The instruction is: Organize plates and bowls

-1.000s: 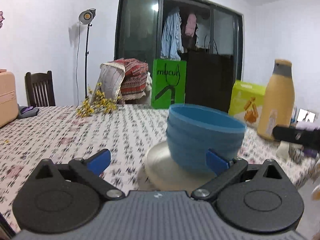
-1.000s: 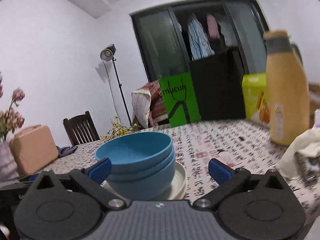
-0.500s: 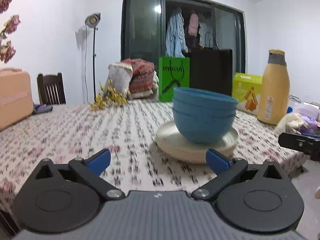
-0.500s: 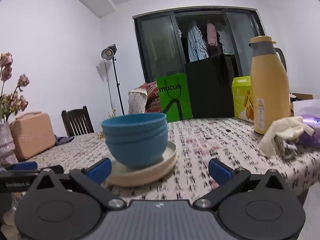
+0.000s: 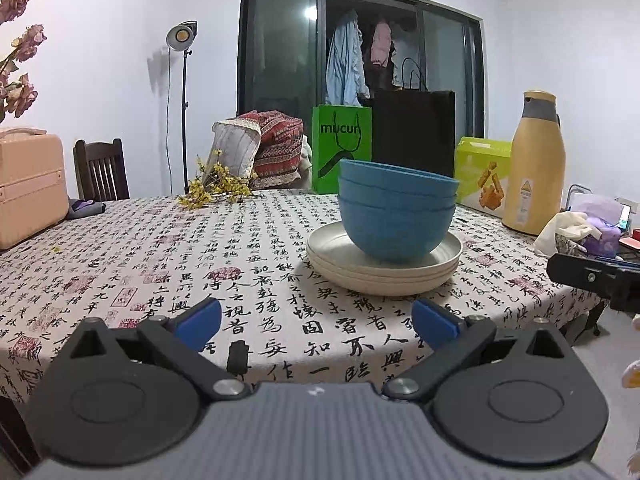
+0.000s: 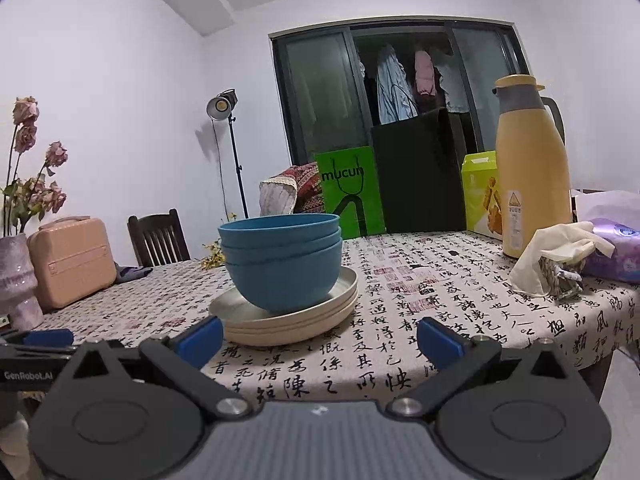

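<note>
A stack of blue bowls [image 5: 396, 216] [image 6: 282, 264] sits on a stack of cream plates [image 5: 384, 272] [image 6: 296, 320], near the front edge of the patterned tablecloth [image 5: 160, 248]. My left gripper [image 5: 316, 322] is open and empty, held back from the table edge, with the stack ahead and slightly right. My right gripper [image 6: 320, 338] is also open and empty, at the table's front edge, with the stack ahead and slightly left. The right gripper's body [image 5: 592, 276] shows at the right of the left wrist view; the left gripper's body [image 6: 36, 340] shows at the left of the right wrist view.
A yellow thermos [image 6: 532, 172], a green box [image 6: 480, 196], a tissue pack [image 6: 616, 248] and a crumpled glove [image 6: 556, 260] sit at the right. Green [image 5: 342, 148] and black bags stand at the back. A pink case [image 5: 28, 188], a vase [image 6: 18, 280] and a chair [image 5: 100, 168] are on the left.
Both grippers have pulled back from the bowls and plates toward the table's front edge. The stack now looks smaller and farther off. It stays where it was.
</note>
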